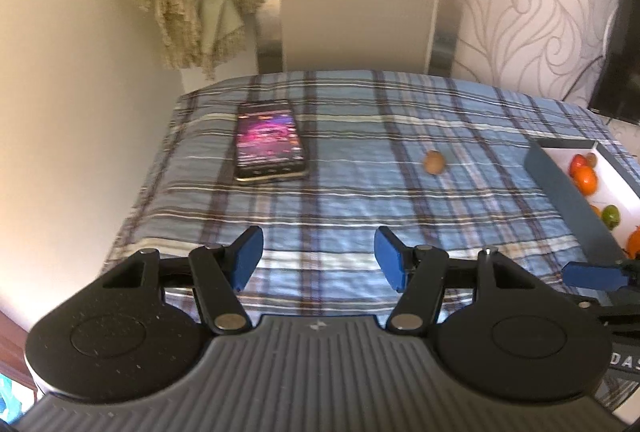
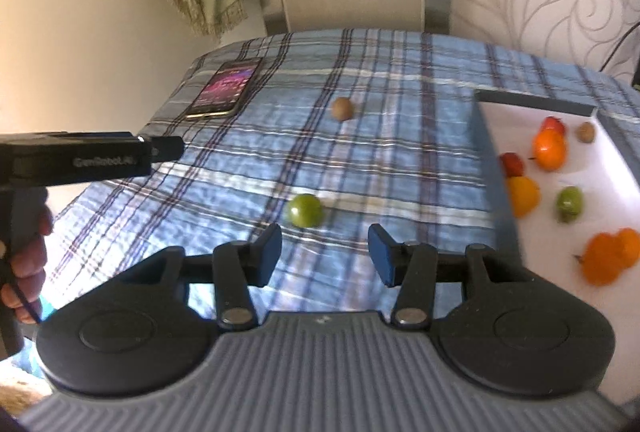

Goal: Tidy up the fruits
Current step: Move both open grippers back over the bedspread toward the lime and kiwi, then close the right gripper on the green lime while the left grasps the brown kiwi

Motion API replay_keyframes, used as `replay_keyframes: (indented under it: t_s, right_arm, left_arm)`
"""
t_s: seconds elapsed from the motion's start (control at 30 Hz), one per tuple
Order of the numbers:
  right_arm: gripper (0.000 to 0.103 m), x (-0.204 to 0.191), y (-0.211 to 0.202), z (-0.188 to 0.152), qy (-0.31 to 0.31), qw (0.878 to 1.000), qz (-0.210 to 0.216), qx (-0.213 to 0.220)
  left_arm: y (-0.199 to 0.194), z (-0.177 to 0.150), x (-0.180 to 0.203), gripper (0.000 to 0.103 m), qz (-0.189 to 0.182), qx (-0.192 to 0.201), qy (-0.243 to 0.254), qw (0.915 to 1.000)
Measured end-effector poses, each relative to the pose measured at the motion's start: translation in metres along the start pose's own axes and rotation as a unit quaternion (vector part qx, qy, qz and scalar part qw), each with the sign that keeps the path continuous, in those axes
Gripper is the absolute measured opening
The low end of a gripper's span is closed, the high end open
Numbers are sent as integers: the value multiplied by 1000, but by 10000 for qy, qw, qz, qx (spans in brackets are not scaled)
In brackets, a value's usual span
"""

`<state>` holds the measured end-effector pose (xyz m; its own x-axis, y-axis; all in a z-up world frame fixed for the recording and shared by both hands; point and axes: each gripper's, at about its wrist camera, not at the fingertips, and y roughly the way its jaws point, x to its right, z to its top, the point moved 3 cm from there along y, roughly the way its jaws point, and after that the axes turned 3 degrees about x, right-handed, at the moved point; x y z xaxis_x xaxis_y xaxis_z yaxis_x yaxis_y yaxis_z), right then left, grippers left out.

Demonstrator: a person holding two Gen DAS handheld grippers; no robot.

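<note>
Since most of the fruit already lies in the white-lined box at the right, only two pieces wait on the plaid tabletop: a green fruit just beyond the right gripper and a brown fruit farther off, near the phone at far left. Both grippers are empty with jaws apart, the left gripper wider, likely readied to straddle a fruit. The green one looks the natural next pick.

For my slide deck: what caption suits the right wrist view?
Open right tongs hover over a plaid tablecloth near a green fruit; other fruits sit in a white-lined box.
</note>
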<state>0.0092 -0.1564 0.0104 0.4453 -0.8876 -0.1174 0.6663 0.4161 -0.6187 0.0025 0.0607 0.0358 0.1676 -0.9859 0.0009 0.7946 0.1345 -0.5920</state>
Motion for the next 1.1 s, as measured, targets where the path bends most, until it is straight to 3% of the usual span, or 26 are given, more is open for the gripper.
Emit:
replay_keyframes:
  t_s: [0.23, 0.5, 0.6, 0.93, 1.1]
  right_arm:
    - [49, -13, 35, 4, 50, 9998, -86, -161]
    - [30, -16, 57, 3, -113, 9993, -253, -257]
    - [29, -16, 57, 4, -150, 9992, -230, -281]
    - [29, -1, 5, 8, 1, 9986, -460, -279]
    - [29, 7, -32, 13, 87, 9976, -672, -130]
  left_arm:
    - [1, 2, -25, 67, 22, -19, 59, 10000]
    - [11, 4, -29, 67, -195, -47, 190, 9996]
    - [20, 7, -20, 67, -359, -60, 329, 9988]
    - [61, 28, 43, 67, -1080, 104, 820, 9907]
    - [92, 35, 79, 67, -1231, 102, 948, 9878]
